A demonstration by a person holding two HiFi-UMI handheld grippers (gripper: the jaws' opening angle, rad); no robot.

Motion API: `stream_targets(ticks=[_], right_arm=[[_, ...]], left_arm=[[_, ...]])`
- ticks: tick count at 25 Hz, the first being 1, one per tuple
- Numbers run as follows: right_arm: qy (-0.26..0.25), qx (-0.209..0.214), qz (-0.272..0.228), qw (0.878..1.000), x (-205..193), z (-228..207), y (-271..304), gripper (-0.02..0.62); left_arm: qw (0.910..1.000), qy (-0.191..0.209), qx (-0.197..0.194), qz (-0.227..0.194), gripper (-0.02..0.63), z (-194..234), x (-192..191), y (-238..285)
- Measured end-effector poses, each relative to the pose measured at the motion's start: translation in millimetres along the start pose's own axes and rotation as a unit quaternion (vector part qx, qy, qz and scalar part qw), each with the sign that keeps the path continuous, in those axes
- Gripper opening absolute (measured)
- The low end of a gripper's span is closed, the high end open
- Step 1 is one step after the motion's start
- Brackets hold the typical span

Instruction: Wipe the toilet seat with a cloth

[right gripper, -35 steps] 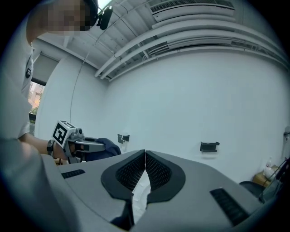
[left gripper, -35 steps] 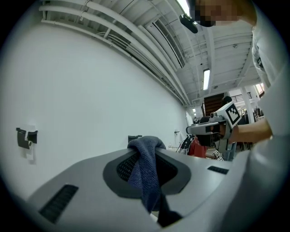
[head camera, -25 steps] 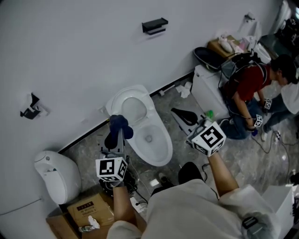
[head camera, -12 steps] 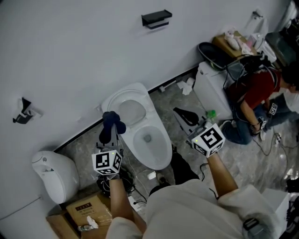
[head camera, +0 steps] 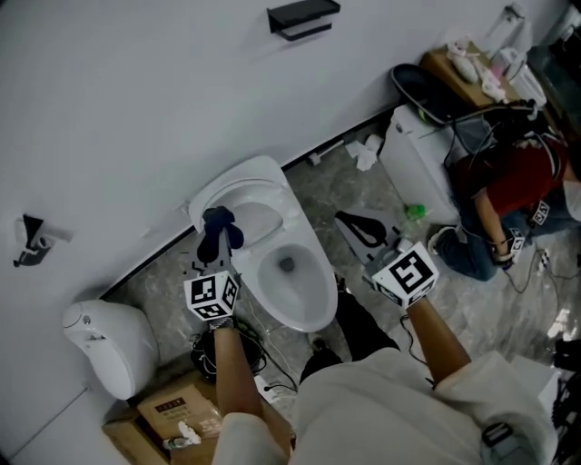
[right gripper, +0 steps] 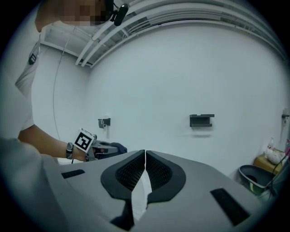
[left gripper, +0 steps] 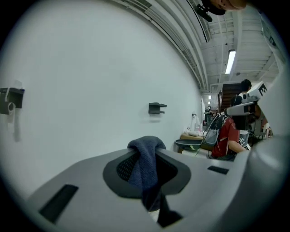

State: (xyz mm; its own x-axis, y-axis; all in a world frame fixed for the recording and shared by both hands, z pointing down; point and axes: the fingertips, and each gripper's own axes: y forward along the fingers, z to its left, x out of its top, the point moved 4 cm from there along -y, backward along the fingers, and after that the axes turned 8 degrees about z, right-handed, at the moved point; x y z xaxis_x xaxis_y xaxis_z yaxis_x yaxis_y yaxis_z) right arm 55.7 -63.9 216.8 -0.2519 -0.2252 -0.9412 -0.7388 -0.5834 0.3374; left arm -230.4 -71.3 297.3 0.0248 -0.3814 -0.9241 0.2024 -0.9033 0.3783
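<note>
L gripper (left gripper: 147,174) fingers (left gripper: 118,168) pinch a dark-blue knit cloth (left gripper: 146,158), bunched, one fold poking up past the tips, over the rear of the white toilet (head camera: 318,304) by its raised lid. R gripper (right gripper: 144,170) fingers are pressed together w/ nothing btwn, out over the floor right of the bowl. Room: grey marbled floor (head camera: 336,186), plain white wall (head camera: 136,109) w/ a black bracket (head camera: 302,18); cardboard box (head camera: 168,409) bottom left, something white lying on it.

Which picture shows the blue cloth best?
The left gripper view: the blue cloth sits big and close, pinched in the left hand-held gripper. The head view shows it small and dark over the toilet. The right gripper view shows only a tiny far-off bit.
</note>
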Motion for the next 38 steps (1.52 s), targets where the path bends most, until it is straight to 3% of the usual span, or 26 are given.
stream_targets(ticks=[8,14,21,28,33,38], right_arm=[[0.009,0.022,0.027,0.999,-20,-11,33,0.029],[0.026,0.037,0.038,0.998,-34,-17,44,0.029],[0.035,0.019,0.037,0.998,-46,-34,37,0.029],[0.053,0.009,0.042,0.998,-60,-40,35,0.029],[0.057,0.006,0.044,0.997,-62,-45,36,0.029],[0.056,0.002,0.056,0.997,-71,-46,35,0.029]], left_arm=[[0.9996,-0.009,0.009,0.026,0.034,19,-39,68],[0.9975,-0.011,0.044,0.053,0.034,35,-65,91],[0.9987,-0.005,0.026,0.044,0.034,28,-71,116],[0.9955,0.073,0.029,0.053,0.034,10,-83,126],[0.9964,0.067,0.011,0.05,0.034,-11,-78,144],[0.9936,0.087,-0.006,0.071,0.034,-32,-88,163]])
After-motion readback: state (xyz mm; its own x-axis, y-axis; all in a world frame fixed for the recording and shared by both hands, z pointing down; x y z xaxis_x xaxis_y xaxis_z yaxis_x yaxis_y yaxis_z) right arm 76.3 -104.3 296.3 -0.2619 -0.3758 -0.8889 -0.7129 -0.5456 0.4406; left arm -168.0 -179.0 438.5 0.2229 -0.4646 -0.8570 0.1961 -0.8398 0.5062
